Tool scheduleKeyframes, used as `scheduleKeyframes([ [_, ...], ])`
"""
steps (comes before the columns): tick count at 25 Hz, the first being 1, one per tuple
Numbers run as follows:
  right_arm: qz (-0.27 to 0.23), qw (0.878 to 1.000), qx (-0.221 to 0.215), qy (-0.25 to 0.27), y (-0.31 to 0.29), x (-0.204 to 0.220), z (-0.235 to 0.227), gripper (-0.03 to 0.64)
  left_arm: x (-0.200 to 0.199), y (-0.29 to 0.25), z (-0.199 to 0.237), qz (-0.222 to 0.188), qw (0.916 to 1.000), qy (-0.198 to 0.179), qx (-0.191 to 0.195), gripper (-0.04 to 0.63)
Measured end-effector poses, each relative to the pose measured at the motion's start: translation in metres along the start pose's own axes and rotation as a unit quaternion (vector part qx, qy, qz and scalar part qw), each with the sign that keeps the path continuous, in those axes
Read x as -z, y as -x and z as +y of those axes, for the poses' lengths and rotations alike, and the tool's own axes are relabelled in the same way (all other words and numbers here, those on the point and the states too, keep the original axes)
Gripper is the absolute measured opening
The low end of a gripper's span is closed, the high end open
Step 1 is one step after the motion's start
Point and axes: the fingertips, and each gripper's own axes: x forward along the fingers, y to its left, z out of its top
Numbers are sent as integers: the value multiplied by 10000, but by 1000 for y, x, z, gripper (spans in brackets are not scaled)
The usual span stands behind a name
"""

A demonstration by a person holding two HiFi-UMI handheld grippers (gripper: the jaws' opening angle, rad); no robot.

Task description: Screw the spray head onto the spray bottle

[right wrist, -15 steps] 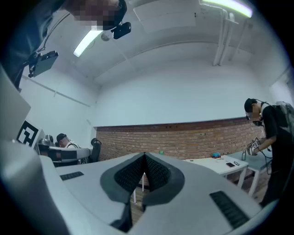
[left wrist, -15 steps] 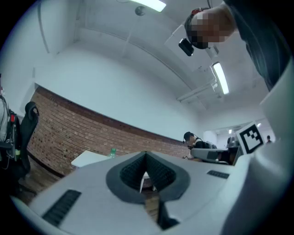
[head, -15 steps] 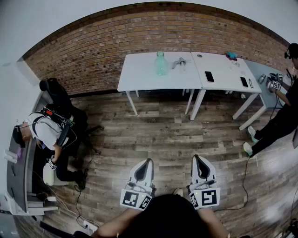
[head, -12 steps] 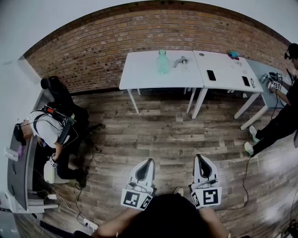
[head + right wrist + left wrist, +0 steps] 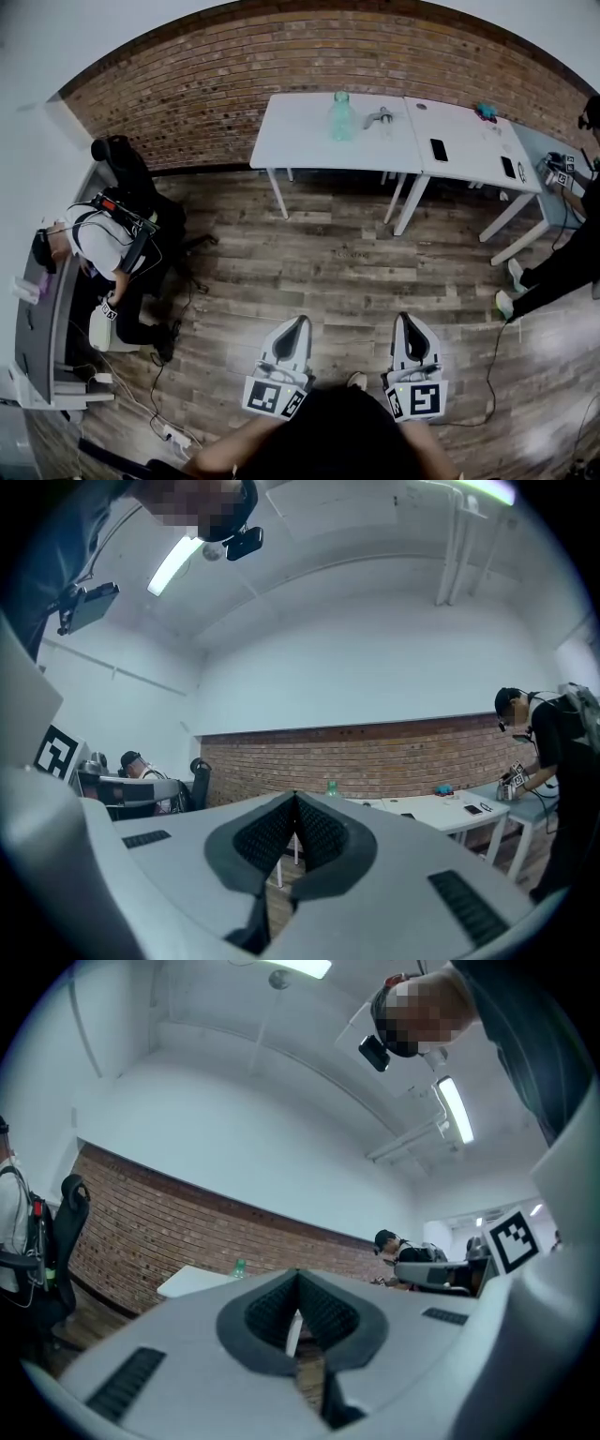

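Apparently spray bottle (image 5: 341,116) stands well beyond left fingers (image 5: 292,339), right fingers (image 5: 410,338).

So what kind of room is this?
Probably an office or lab workroom: white tables stand along a brick wall, a green bottle stands on one, and a seated person works at a desk on the left.

Table (image 5: 300,131) w/ spray bottle (image 5: 341,117) now further right in head view.
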Motion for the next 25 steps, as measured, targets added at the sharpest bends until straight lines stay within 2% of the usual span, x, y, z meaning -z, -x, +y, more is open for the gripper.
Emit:
scheduleKeyframes([
  [11, -85, 9997, -242, 31, 1, 5, -20, 2, 6, -12, -11, -59, 9996, -63, -281, 2],
  [14, 139, 9997, -208, 28, 2, 15, -33, 2, 6, -17, -21, -111, 9997, 4, -200, 2],
  [18, 342, 9993, -177, -38, 6, 28, -58, 2, 7, -23, -30, -205, 9992, 16, -355, 2],
  [25, 176, 9991, -375, -59, 12, 30, -83, 2, 8, -27, -57, -386, 9979, -92, -517, 2],
])
